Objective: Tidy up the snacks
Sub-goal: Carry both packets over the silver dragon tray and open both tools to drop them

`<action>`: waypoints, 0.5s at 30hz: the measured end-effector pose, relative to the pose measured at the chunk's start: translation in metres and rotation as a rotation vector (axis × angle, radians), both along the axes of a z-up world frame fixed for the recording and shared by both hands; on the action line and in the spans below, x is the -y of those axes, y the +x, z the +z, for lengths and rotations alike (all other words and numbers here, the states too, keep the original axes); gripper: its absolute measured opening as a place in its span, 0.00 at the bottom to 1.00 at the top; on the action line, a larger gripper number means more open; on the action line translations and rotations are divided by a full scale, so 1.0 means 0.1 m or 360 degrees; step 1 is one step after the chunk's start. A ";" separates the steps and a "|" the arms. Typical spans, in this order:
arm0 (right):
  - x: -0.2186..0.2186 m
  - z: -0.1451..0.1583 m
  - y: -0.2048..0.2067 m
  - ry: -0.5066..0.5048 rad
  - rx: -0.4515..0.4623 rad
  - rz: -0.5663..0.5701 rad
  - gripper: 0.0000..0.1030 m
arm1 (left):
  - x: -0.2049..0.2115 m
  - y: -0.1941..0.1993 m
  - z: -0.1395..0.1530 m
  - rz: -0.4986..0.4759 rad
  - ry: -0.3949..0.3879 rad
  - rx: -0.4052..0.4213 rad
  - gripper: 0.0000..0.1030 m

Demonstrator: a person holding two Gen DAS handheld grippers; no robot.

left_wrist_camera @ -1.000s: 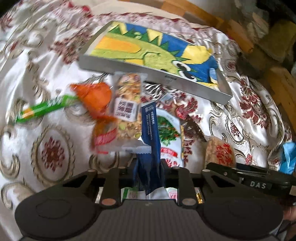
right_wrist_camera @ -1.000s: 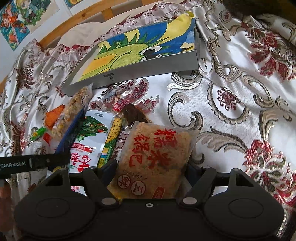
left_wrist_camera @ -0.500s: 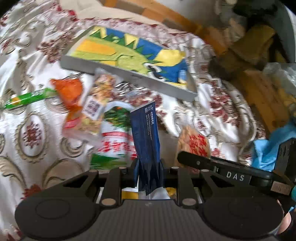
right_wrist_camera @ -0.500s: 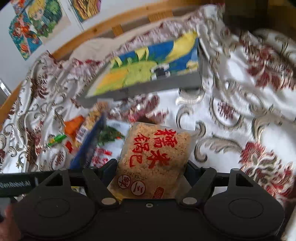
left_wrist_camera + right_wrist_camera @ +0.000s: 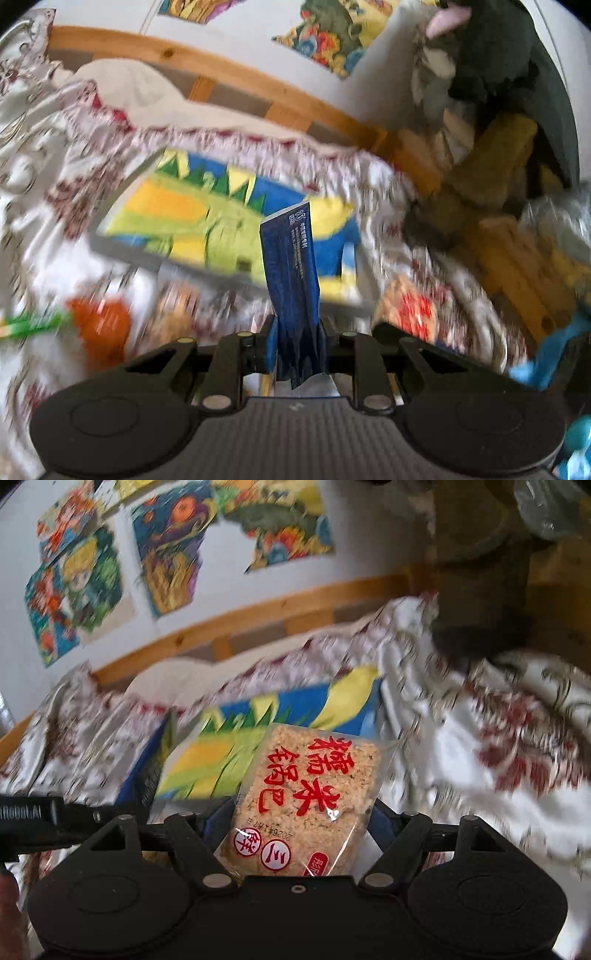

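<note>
left gripper [image 5: 297,345] clamps dark blue packet [image 5: 291,273] at frame centre; right gripper [image 5: 295,834] grips rice-cracker pack [image 5: 314,797]. both above dinosaur box [image 5: 192,225]. orange snack [image 5: 101,325] lower left, unsorted.

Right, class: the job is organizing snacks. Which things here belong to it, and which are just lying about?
Job:
- dark blue packet, in the left gripper
- rice cracker pack, in the right gripper
- dinosaur box
- orange packet on the cloth

Lying about:
- wall pictures
- wooden bed rail
- patterned bedcover
</note>
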State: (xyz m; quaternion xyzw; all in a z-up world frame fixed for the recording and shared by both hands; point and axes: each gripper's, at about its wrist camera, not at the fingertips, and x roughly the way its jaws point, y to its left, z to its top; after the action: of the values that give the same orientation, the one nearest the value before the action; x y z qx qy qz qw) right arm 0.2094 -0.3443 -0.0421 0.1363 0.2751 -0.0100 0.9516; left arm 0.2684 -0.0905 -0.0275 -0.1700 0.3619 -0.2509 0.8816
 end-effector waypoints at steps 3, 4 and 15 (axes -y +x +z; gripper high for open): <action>0.08 0.01 0.27 -0.0008 0.0090 -0.0029 0.75 | 0.13 0.38 0.01 0.0061 -0.0041 0.0013 0.23; 0.11 0.02 0.35 -0.0013 0.0110 -0.0032 0.75 | 0.16 0.49 0.00 0.0074 -0.0042 0.0016 0.23; 0.04 -0.25 1.32 -0.0123 -0.0076 0.0016 0.75 | 0.46 1.49 -0.45 0.0200 0.0077 -0.0196 0.24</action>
State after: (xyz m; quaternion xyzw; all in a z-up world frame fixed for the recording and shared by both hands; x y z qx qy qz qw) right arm 0.3417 -0.3485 -0.0670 0.0979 0.2979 -0.0192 0.9494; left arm 0.4173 -0.1362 -0.0725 -0.1861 0.4098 -0.1754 0.8756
